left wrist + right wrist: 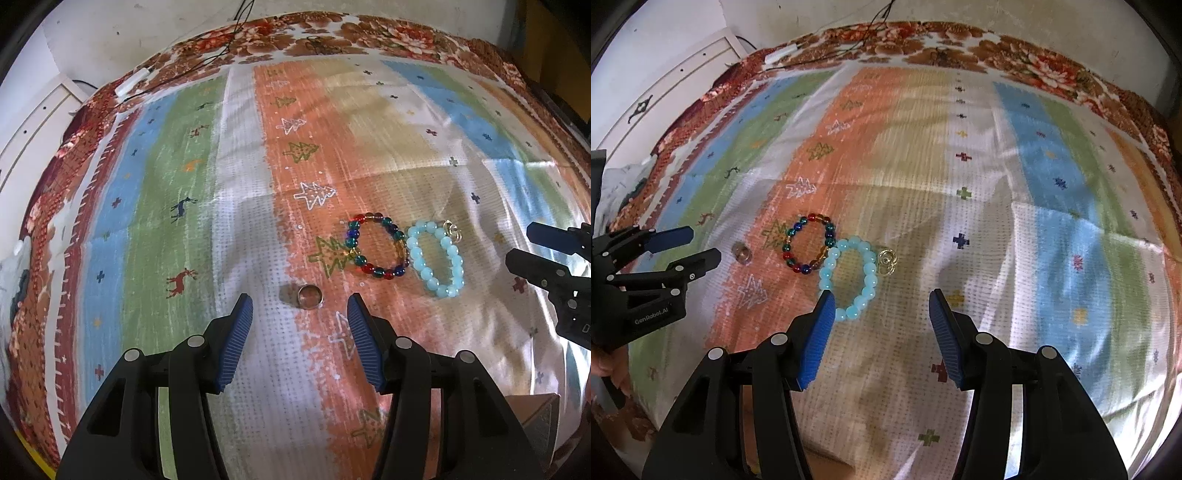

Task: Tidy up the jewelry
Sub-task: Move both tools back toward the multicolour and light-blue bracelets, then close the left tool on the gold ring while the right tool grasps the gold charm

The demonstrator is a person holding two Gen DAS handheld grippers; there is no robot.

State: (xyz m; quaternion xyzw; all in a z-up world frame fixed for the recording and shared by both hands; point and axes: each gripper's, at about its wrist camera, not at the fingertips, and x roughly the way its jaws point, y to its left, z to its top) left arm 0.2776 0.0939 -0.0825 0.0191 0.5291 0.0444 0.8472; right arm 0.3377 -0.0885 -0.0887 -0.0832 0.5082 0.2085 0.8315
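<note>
A silver ring (309, 296) lies on the striped cloth just ahead of my open left gripper (300, 308), between its blue pads. To its right lie a multicoloured bead bracelet (376, 248) and a pale blue bead bracelet (436, 258), touching each other, with a small gold ring piece (453, 229) beyond. In the right wrist view my open right gripper (881, 306) hovers near the pale blue bracelet (849, 278); its left pad overlaps the bracelet's near edge. The gold piece (887, 261), multicoloured bracelet (809, 243) and silver ring (741, 253) show there too.
The striped Christmas-pattern cloth (177, 177) covers a bed with a floral blanket (314, 37) at the back. A white adapter with black cables (131, 82) lies at the far left corner. A cardboard box corner (535, 417) sits at lower right.
</note>
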